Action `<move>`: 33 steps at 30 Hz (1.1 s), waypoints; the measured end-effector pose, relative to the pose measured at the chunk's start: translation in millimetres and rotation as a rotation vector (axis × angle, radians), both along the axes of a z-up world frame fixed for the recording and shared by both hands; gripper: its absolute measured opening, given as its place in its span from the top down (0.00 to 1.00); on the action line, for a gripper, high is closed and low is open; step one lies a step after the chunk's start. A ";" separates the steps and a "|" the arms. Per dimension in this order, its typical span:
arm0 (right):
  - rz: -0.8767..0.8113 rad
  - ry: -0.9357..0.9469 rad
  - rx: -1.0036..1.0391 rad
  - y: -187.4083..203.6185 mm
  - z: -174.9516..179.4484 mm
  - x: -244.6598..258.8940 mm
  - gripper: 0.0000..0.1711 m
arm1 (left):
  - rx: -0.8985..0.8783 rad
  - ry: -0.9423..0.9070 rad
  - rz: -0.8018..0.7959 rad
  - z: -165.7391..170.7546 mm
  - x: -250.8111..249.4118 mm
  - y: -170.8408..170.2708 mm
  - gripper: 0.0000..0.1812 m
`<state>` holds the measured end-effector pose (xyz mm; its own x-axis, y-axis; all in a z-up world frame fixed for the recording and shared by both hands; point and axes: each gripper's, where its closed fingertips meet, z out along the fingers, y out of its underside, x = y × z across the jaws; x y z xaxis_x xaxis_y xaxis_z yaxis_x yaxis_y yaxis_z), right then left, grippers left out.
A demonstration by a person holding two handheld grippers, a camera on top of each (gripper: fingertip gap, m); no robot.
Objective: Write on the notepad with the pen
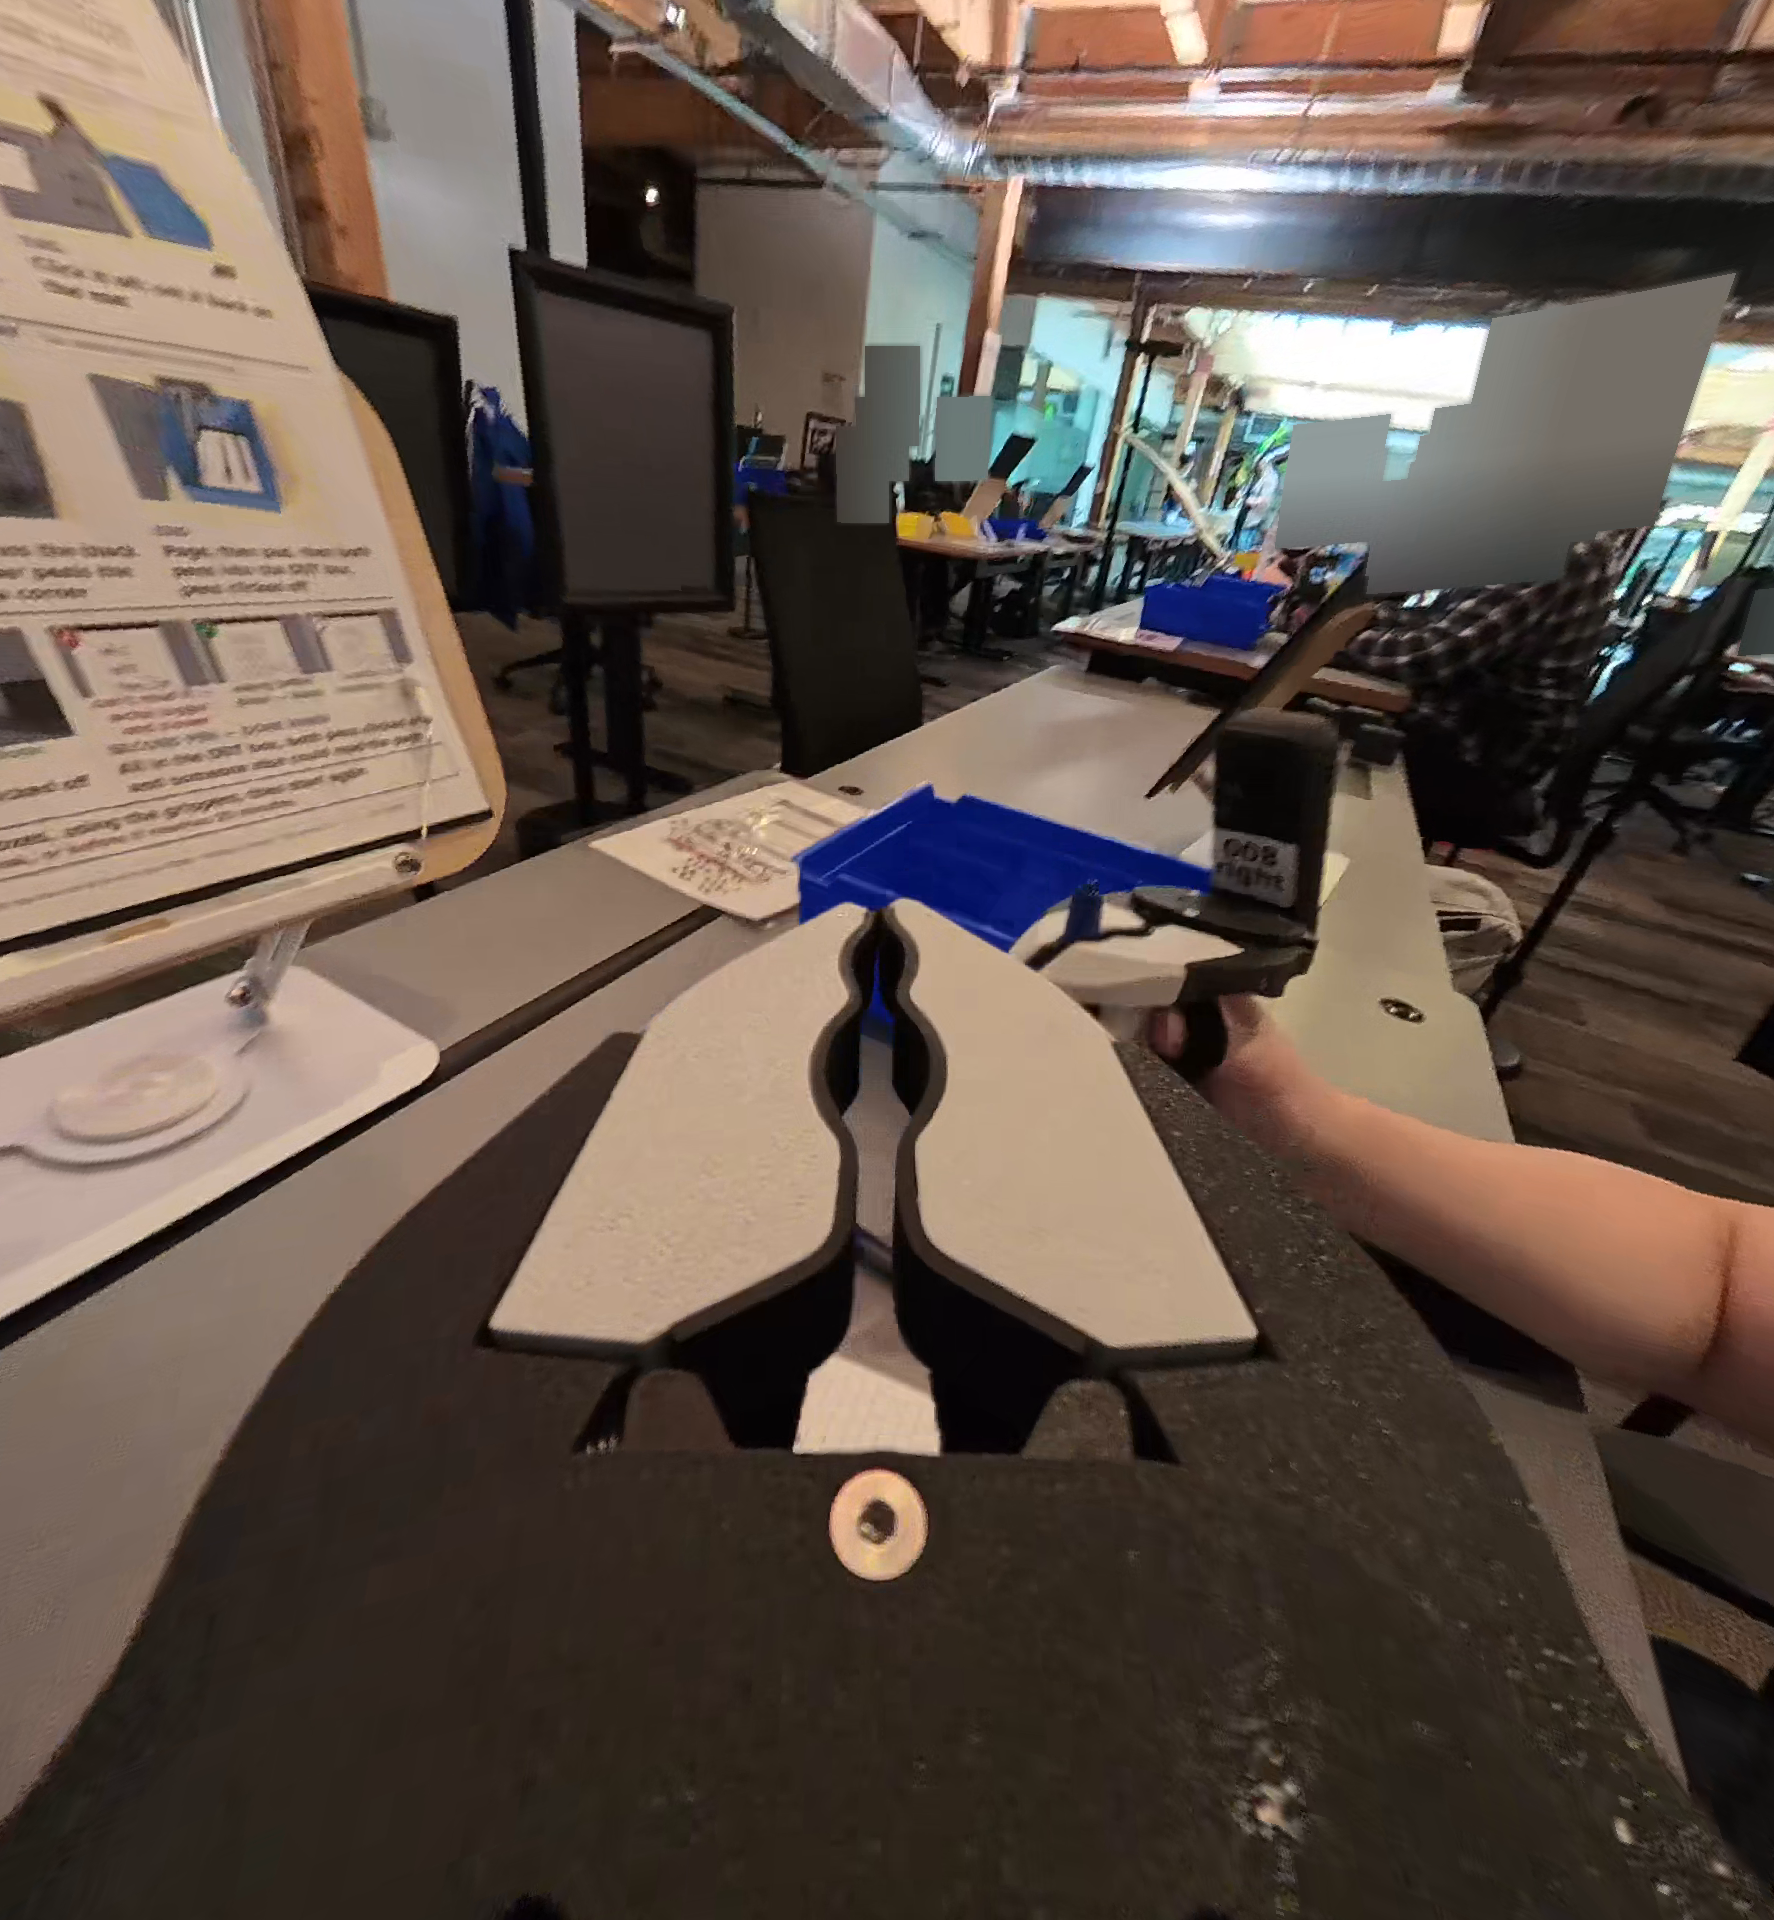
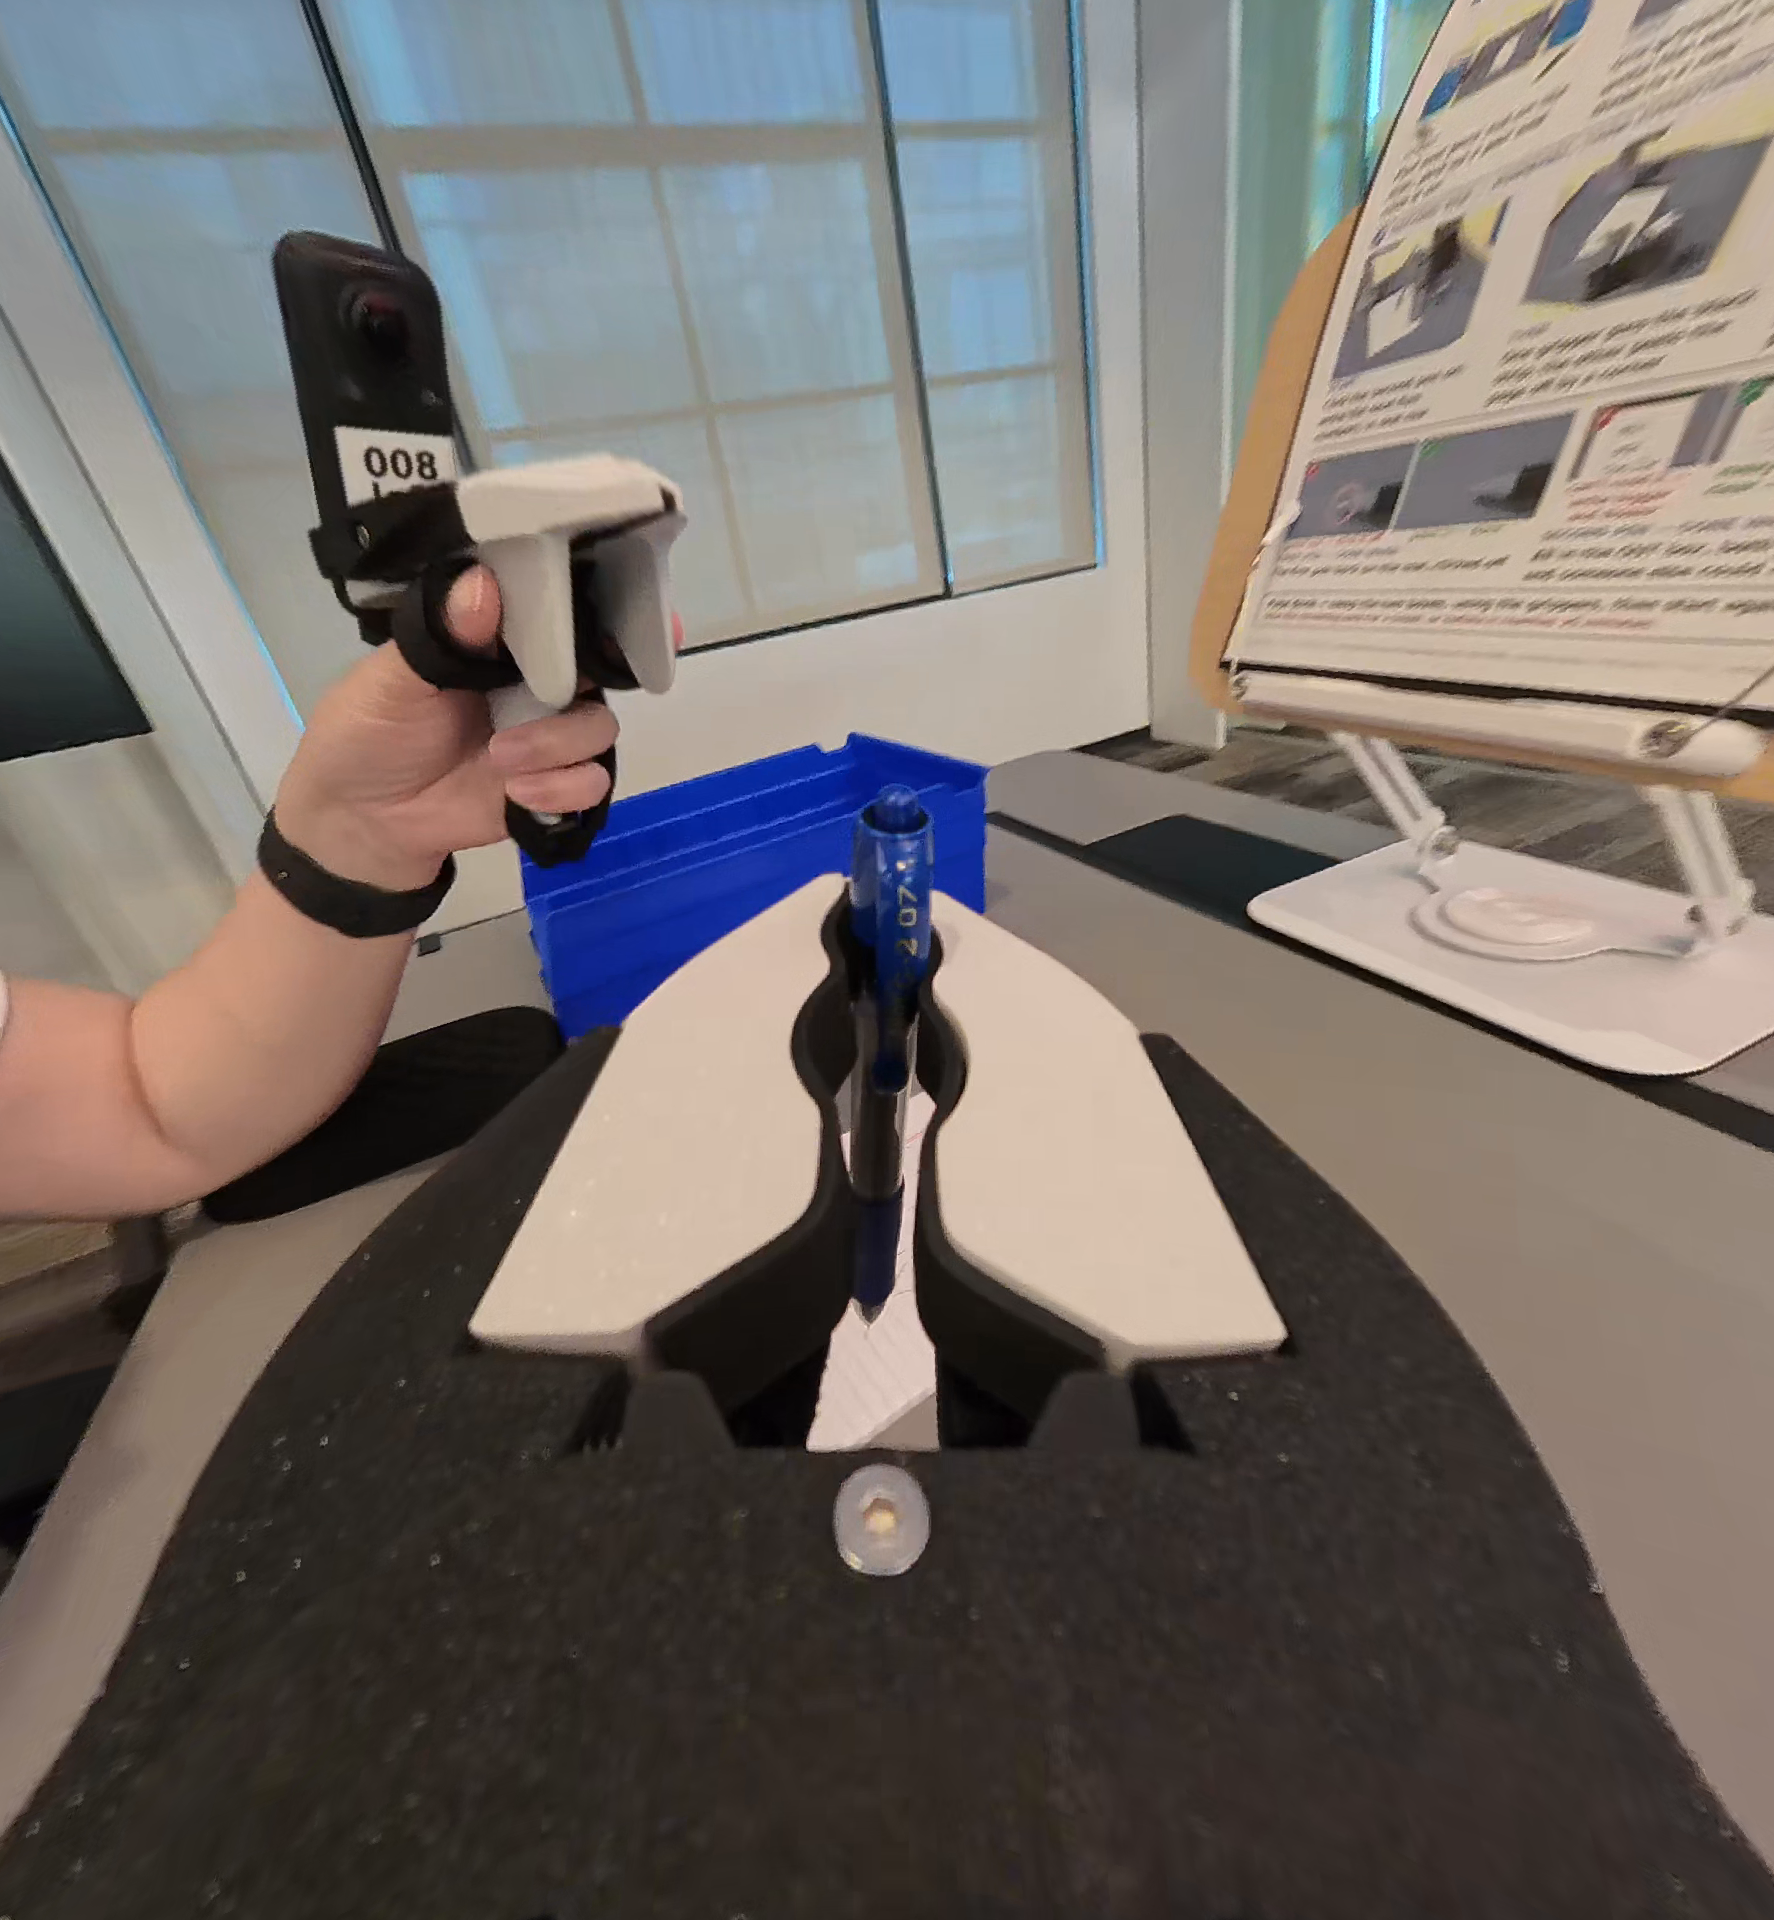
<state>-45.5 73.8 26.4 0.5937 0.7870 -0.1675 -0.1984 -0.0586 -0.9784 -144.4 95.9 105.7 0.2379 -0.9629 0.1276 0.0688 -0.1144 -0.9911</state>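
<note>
- Grey desk [image 2: 1382,1195] underneath, blue bin [image 2: 758,862] behind.
- Pen [image 2: 888,1039] stands near-upright, tip down over white notepad [image 2: 872,1392].
- Right gripper [image 2: 883,935] clamped on pen.
- Left gripper [image 1: 878,925] pinched together, holding nothing.

Left gripper [image 1: 878,920] closed above the grey table [image 1: 571,935]

Its white fingers [image 1: 717,1143] meet at the tips, lined paper [image 1: 867,1403] showing below. Ahead sits a blue bin [image 1: 966,862]; the right gripper [image 1: 1054,940], hand-held, hovers beside it. An instruction sheet [image 1: 124,520] stands left.

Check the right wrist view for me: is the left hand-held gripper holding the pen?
No, the blue pen is clamped upright in the right hand-held gripper, while the left hand-held gripper hangs apart in the air.
</note>
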 end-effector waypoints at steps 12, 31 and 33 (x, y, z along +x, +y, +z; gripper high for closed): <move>-0.038 -0.064 0.067 -0.3 -2.3 0.3 0.96 | -0.274 0.715 -0.062 -143.5 -1.7 17.3 1.00; -0.047 -0.081 0.090 -0.6 -4.4 2.2 0.96 | -0.319 1.250 -0.153 -236.9 -31.3 -1.4 1.00; -0.044 -0.084 0.088 -0.6 -4.8 2.0 0.96 | -0.316 1.279 -0.173 -242.1 -31.4 -5.6 1.00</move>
<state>-43.5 73.2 21.6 0.6372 0.7692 -0.0474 -0.1164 0.0353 -0.9926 -175.8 90.4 -136.4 0.2356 -0.9631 0.1299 -0.9245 -0.2633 -0.2756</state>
